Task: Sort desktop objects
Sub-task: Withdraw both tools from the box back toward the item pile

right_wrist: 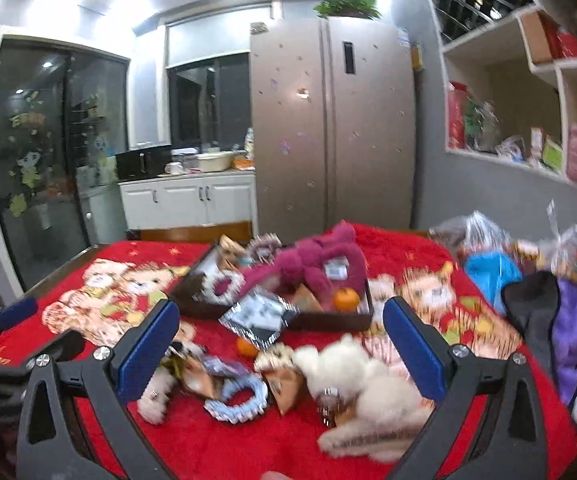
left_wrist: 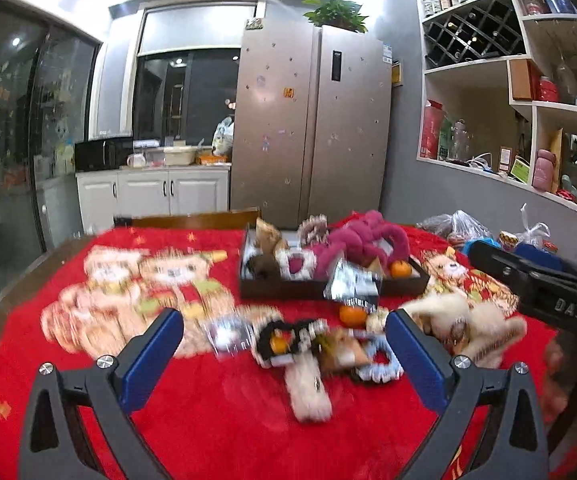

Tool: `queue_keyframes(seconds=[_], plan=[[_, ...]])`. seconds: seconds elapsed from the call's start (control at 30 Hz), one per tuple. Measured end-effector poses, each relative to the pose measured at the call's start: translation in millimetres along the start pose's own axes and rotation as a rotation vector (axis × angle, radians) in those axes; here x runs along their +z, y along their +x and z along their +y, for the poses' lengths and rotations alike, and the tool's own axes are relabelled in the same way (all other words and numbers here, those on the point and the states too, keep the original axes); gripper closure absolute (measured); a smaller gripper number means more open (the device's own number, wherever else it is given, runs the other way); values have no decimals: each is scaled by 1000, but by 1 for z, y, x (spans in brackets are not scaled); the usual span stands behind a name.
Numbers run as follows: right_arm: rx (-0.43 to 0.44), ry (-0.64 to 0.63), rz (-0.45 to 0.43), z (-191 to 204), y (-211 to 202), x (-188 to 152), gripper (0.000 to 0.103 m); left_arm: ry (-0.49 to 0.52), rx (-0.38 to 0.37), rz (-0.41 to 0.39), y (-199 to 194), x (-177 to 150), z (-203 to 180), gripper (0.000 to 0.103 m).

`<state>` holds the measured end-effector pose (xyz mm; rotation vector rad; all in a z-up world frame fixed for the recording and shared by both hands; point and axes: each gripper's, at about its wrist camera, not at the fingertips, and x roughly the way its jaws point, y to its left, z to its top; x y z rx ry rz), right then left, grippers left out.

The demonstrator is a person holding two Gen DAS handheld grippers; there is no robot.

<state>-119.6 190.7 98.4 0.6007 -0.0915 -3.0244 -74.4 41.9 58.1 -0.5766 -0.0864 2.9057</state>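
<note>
- Nearest my left gripper (left_wrist: pixel 284 340), its blue-padded fingers (left_wrist: pixel 156 356) stand wide apart with nothing pressed between them; through the gap I see a blurred heap on the red plush cloth (left_wrist: pixel 216 432).
- That heap holds a pale fuzzy hair clip (left_wrist: pixel 308 392), a light blue scrunchie (left_wrist: pixel 380 360), a black scrunchie (left_wrist: pixel 272 340) around something orange, and a brown wrapped snack (left_wrist: pixel 340 352).
- One tangerine (left_wrist: pixel 352 315) lies on the cloth just in front of the dark tray (left_wrist: pixel 272 290).
- On my right gripper (right_wrist: pixel 280 344) the fingers (right_wrist: pixel 150 354) are likewise spread, gripping nothing.
- Just before them a cream teddy bear (right_wrist: pixel 364 384) lies on its side on the cloth, touching a brown triangular packet (right_wrist: pixel 284 388).
- Over the tray's front rim leans a silver foil packet (right_wrist: pixel 258 314).
- Inside the tray I see a magenta plush toy (right_wrist: pixel 312 268), a white-and-pink scrunchie (right_wrist: pixel 220 286) and another tangerine (right_wrist: pixel 345 299).
- Plastic bags (right_wrist: pixel 476 232) and a blue item (right_wrist: pixel 488 272) sit at the far right of the cloth.
- Behind the table stands a steel fridge (right_wrist: pixel 328 120).
- Everything close is motion-blurred, so finer details I cannot tell.
</note>
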Motion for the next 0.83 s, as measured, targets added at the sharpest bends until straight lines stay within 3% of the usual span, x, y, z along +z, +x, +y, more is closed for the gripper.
queue_keyframes(seconds=[0.1,0.23,0.4,0.57,0.67,0.83], plan=[[10,-22,49,1,11,-28,0,22,20,62,8,-18,-1,0],[-39,44,23,0,8,-44,0,4,105,93,22,-27,3,0],[-21,61,7,1,8,-50,0,-58,82,103,24,-29,17,0],[0,11,77,12,21,-59,0,-34,57,125,28,-29,17,0],[-34,-43,122,24,30,-68,0,-10,57,125,30,-28,17,0],[-73,-47,92,26,26,-71,0,-23,40,122,29,-28,22,0]])
